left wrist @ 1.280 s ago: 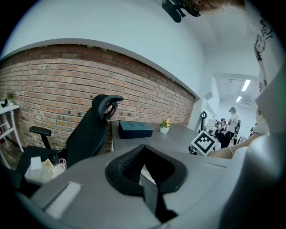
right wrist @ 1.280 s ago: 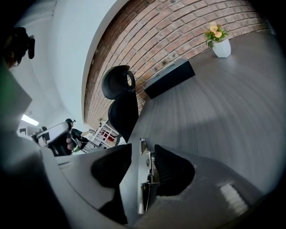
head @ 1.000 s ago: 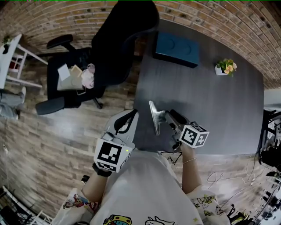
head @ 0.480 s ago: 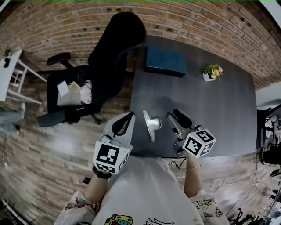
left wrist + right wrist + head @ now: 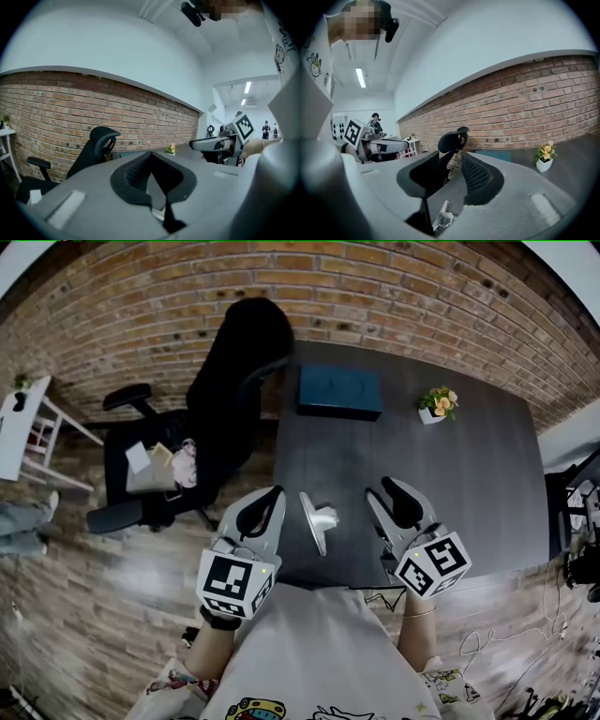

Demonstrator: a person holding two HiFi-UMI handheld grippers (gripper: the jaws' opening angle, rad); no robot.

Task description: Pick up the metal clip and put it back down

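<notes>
The metal clip (image 5: 316, 519) lies on the dark table (image 5: 469, 484) near its front edge, between the two grippers and touched by neither. My left gripper (image 5: 267, 495) hangs left of it, over the table's left edge, with its jaws shut and empty (image 5: 159, 197). My right gripper (image 5: 392, 502) is held to the clip's right, above the table. Its jaws stand open, have just closed a little, and hold nothing. In the right gripper view the clip (image 5: 442, 216) shows low down through the gap, on the table below.
A black office chair (image 5: 225, 390) stands at the table's left. A teal box (image 5: 339, 392) and a small flower pot (image 5: 434, 406) sit at the table's far side, before a brick wall. A white shelf (image 5: 23, 418) is at far left.
The clip was at the right gripper's jaws a second ago; it now lies alone on the table. Both grippers have risen, the right one more, and it has rolled.
</notes>
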